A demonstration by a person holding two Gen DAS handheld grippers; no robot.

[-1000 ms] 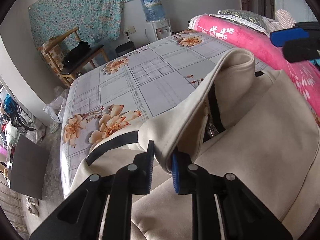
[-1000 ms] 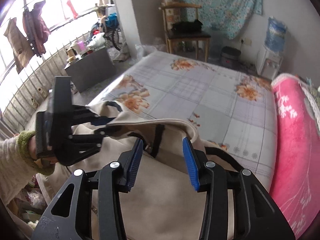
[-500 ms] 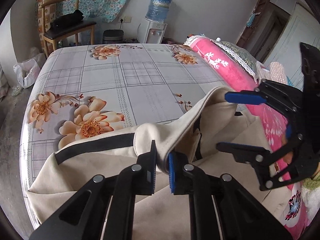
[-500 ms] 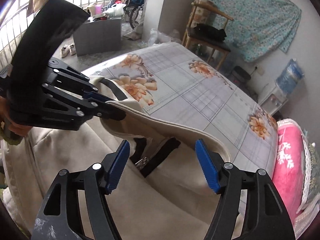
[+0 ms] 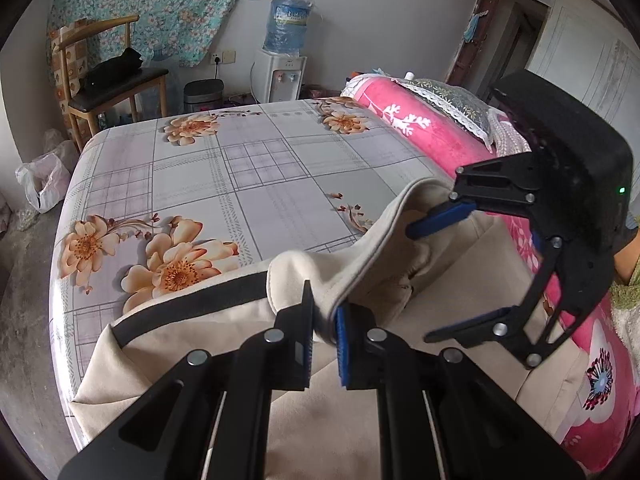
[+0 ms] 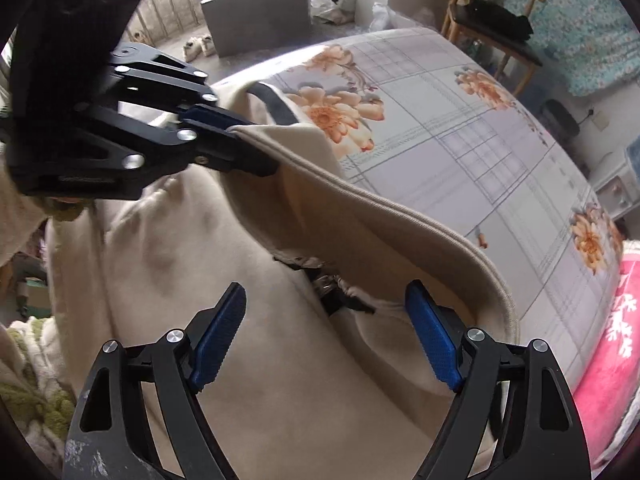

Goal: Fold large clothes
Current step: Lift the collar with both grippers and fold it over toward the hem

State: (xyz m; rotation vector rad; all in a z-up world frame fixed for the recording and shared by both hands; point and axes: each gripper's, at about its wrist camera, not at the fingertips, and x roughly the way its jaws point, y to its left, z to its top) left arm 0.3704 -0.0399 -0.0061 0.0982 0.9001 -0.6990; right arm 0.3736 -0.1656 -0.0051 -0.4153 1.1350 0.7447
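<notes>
Left gripper (image 5: 323, 336): clamped on the cream jacket (image 6: 248, 280) collar, on the bed (image 5: 248, 176).
Right gripper (image 6: 326, 340): jaws just widened, holding nothing.
Right view only: zipper (image 6: 326, 284).
Collar edge: runs between grippers.

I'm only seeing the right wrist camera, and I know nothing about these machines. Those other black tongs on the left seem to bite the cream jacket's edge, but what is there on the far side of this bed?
Observer: A rolled pink blanket lies along that side, and the left wrist view shows a patterned pillow on top of it.
Operator: And my own tongs, what are they doing?
Observer: From the left camera, your right tongs stand wide open, having just been opening, one blue pad by the jacket's raised collar, gripping nothing.
Operator: Do the left tongs truly hold it?
Observer: Yes, up close the left tongs pinch the cream edge between both pads.
</notes>
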